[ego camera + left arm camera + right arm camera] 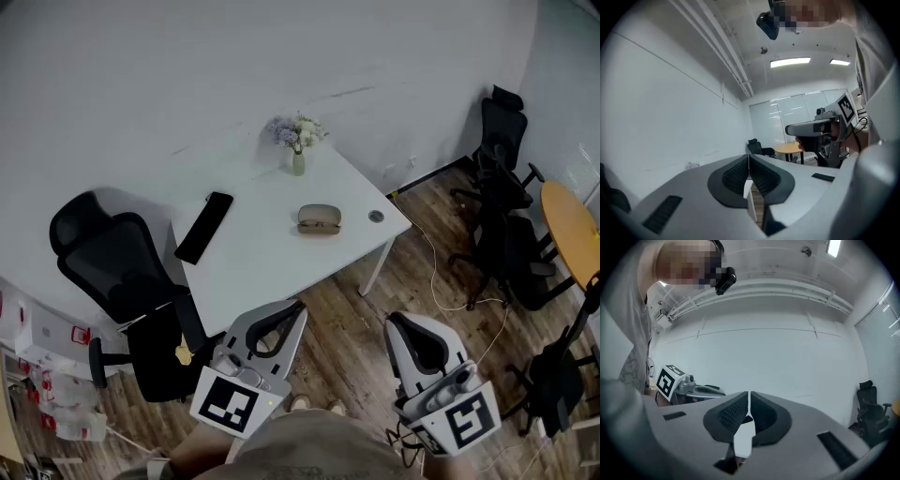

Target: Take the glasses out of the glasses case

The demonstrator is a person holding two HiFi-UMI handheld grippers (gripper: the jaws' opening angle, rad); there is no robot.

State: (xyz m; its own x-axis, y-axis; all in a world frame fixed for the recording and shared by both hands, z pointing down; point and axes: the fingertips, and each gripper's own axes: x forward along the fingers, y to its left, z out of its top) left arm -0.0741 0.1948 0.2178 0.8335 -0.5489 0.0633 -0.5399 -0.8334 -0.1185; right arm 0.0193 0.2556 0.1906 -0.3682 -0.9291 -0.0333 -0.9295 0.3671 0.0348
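A tan glasses case [319,218] lies closed on the white table [272,267], toward its right half; no glasses show. Both grippers hang close to my body, well short of the table's near edge and apart from the case. In the head view my left gripper [298,307] points toward the table with its jaws together and nothing between them. My right gripper [394,322] hovers over the wooden floor, also shut and empty. The left gripper view has its dark pads [740,174] meeting, and the right gripper view has its pads [732,414] pressed together too.
On the table stand a small vase of flowers [298,141], a flat black object [204,227] and a small round thing [376,217]. A black office chair [112,262] stands at the table's left. More chairs [502,187], a round wooden table [572,230] and a floor cable [441,272] are at the right.
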